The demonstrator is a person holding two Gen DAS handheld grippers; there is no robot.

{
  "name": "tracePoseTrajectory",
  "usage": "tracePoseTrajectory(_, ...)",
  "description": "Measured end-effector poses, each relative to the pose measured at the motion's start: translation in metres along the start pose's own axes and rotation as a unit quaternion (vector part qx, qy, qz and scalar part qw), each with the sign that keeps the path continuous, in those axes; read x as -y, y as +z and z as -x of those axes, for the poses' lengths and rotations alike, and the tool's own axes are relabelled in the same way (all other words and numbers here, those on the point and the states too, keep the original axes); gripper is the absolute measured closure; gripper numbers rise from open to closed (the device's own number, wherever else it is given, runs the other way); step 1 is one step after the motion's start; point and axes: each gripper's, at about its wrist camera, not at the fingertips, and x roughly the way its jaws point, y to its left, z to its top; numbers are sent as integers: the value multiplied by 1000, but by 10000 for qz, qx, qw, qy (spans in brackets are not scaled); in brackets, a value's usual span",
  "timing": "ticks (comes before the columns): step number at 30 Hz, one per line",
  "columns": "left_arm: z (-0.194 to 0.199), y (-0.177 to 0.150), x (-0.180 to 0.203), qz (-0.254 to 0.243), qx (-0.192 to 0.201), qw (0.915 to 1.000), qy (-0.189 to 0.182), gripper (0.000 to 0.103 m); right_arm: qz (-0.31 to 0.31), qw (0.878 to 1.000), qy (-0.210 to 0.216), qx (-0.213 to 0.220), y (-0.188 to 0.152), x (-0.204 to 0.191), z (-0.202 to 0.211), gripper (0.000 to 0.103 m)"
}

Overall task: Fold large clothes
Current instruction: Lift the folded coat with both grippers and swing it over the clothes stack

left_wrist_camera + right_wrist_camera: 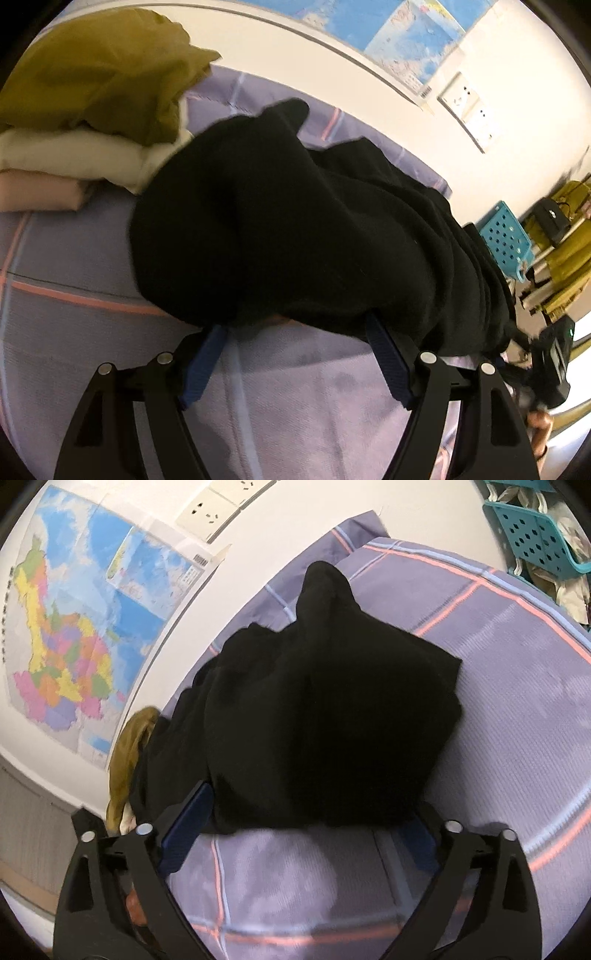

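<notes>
A large black garment lies bunched and partly folded on a purple checked bedsheet. My left gripper is open, its blue-padded fingers spread wide with their tips under the garment's near edge. The same black garment fills the right wrist view on the sheet. My right gripper is open too, its fingers spread with the tips hidden beneath the garment's near edge. Neither gripper pinches the cloth.
A stack of folded clothes, olive on cream on pink, sits at the sheet's far left. A wall with a map and sockets runs behind. A teal perforated basket stands beyond the bed.
</notes>
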Motion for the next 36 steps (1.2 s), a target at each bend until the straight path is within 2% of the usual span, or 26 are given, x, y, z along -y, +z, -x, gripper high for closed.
tracePoseTrajectory(2,-1,-2,2,-69,-87,9998,-174,29,-2,9999,-114,90,5,-4,-8,5)
tracePoseTrajectory(4,-3,1,-1,76,-172,9989,-434,29,49,9997,-191,134,10,-10,-17,5)
tracePoseTrajectory(10,-16,26,-12,524,-210,9951,-818,27,-34,9994,111,341,26,-10,-34,5)
tracePoseTrajectory(11,-17,30,-11,579,-155,9946,-851,27,-40,9991,133,399,29,-10,-36,5)
tracePoseTrajectory(14,-12,35,-7,591,403,9938,-852,27,-97,9984,236,514,33,-11,-40,5)
tracePoseTrajectory(18,5,23,-23,903,793,9835,-1351,27,34,9983,348,475,29,-11,-37,5)
tracePoseTrajectory(21,4,20,-44,1454,743,9710,-1746,26,104,9985,372,378,28,-12,-36,5)
tracePoseTrajectory(22,5,22,-45,1490,788,9698,-1764,26,75,9985,385,382,27,-12,-36,5)
tracePoseTrajectory(24,5,29,-37,1304,736,9766,-1544,24,85,9989,334,320,29,-13,-38,5)
tracePoseTrajectory(27,5,39,-30,1253,726,9783,-1480,20,63,9991,310,274,32,-15,-44,4)
tracePoseTrajectory(29,6,45,-33,1458,828,9726,-1612,20,-7,9990,344,271,35,-14,-46,4)
tracePoseTrajectory(31,7,47,-44,1817,890,9599,-1940,20,-79,9988,383,283,37,-13,-48,4)
tracePoseTrajectory(33,6,45,-54,2148,924,9519,-1981,20,-57,9989,375,261,37,-14,-50,4)
tracePoseTrajectory(34,4,45,-58,2184,905,9527,-1911,20,-15,9991,349,237,37,-15,-50,4)
tracePoseTrajectory(36,-7,49,-56,2109,676,9622,-1585,20,82,9995,263,181,37,-18,-53,4)
